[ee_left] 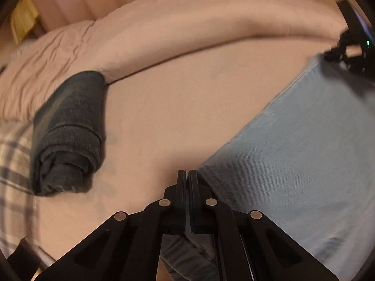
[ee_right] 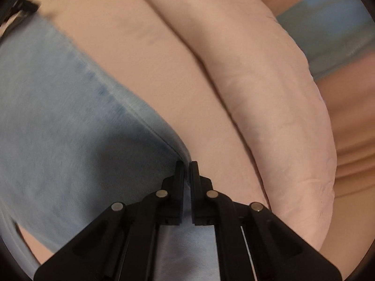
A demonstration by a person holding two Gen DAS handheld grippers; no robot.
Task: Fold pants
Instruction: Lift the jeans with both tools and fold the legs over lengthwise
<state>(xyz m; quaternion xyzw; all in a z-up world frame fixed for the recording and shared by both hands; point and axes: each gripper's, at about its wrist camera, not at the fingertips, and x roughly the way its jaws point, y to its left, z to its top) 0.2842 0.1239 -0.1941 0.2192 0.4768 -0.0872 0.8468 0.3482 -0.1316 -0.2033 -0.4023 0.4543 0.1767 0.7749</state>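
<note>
I am holding the light blue denim pants [ee_left: 293, 140] with both tools so that one edge is carried as a straight span. The left tool [ee_left: 187, 175] has its fingers pressed together; blue cloth is showing below them near the tool base, so I judge it is pinching a pants edge, though the contact point itself is hidden. The right tool [ee_right: 186, 167] is pinching the seamed edge of the pants [ee_right: 70, 128], with cloth visible in the narrow gap between its fingers. The pants are lying to the right of the left tool and to the left of the right tool, on the beige bed sheet [ee_left: 187, 107]. Ahead of both tools a thick pale pink duvet roll [ee_right: 269, 117] is bounding the working area. A folded dark grey garment [ee_left: 68, 133] is sitting ahead-left of the left tool, well apart from the pants, presumably set aside as finished. Both views are motion-blurred.
</note>
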